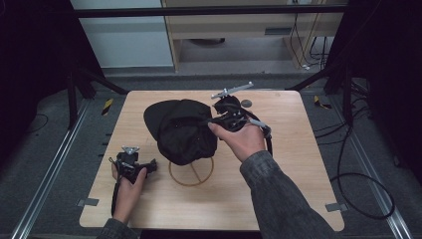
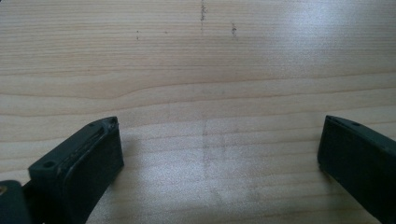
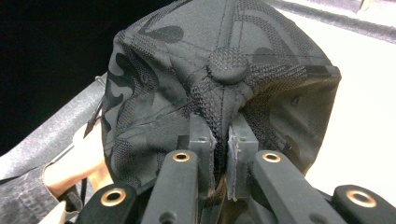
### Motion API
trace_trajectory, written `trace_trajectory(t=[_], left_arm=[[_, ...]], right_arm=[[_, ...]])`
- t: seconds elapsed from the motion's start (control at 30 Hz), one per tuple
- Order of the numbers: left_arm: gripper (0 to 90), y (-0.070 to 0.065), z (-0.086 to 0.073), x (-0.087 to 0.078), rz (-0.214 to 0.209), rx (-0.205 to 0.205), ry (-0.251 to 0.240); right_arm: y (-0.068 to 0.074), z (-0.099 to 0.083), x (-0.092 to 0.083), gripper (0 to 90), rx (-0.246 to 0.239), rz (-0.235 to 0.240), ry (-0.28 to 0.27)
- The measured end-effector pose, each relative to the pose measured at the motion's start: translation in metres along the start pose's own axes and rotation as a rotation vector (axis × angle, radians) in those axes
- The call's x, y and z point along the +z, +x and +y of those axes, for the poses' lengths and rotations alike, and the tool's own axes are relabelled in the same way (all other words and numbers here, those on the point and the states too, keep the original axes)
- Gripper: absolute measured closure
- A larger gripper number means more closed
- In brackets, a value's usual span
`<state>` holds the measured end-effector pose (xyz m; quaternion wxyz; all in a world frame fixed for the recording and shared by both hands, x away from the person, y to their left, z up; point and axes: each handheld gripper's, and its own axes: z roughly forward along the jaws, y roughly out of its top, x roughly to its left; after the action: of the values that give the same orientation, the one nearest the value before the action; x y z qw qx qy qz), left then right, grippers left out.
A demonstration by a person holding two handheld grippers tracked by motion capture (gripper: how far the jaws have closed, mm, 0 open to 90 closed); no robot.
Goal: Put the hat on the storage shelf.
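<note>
Black cap (image 3: 224, 88) pinched in right gripper (image 3: 223, 140); left gripper (image 2: 219, 154) apart; seemingly no readable label.

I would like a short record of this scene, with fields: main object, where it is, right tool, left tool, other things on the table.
main object: black cap, patterned fabric with a button on top
where it is: above a wooden ring stand near the middle of the table; whether it rests on it cannot be told
right tool: shut on the cap, pinching a fold of crown fabric
left tool: open, nothing between the jaws, low over bare wood at the table's left front
other things: small round grey object near the far edge
</note>
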<state>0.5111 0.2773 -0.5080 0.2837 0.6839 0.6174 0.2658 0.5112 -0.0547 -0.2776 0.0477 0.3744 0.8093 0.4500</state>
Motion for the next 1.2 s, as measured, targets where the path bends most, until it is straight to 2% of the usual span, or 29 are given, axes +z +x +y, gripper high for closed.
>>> trace_trajectory(t=[0.23, 0.77, 1.2], left_arm=[[0.0, 0.0, 0.0, 0.0, 0.0, 0.0, 0.0], [0.0, 0.0, 0.0, 0.0, 0.0, 0.0, 0.0], [0.0, 0.0, 0.0, 0.0, 0.0, 0.001, 0.001]], right_arm=[[0.0, 0.001, 0.003, 82.2, 0.004, -0.001, 0.002], [0.007, 0.006, 0.009, 75.6, -0.041, -0.039, 0.018], [0.011, 0.007, 0.014, 63.2, -0.044, -0.043, 0.032]])
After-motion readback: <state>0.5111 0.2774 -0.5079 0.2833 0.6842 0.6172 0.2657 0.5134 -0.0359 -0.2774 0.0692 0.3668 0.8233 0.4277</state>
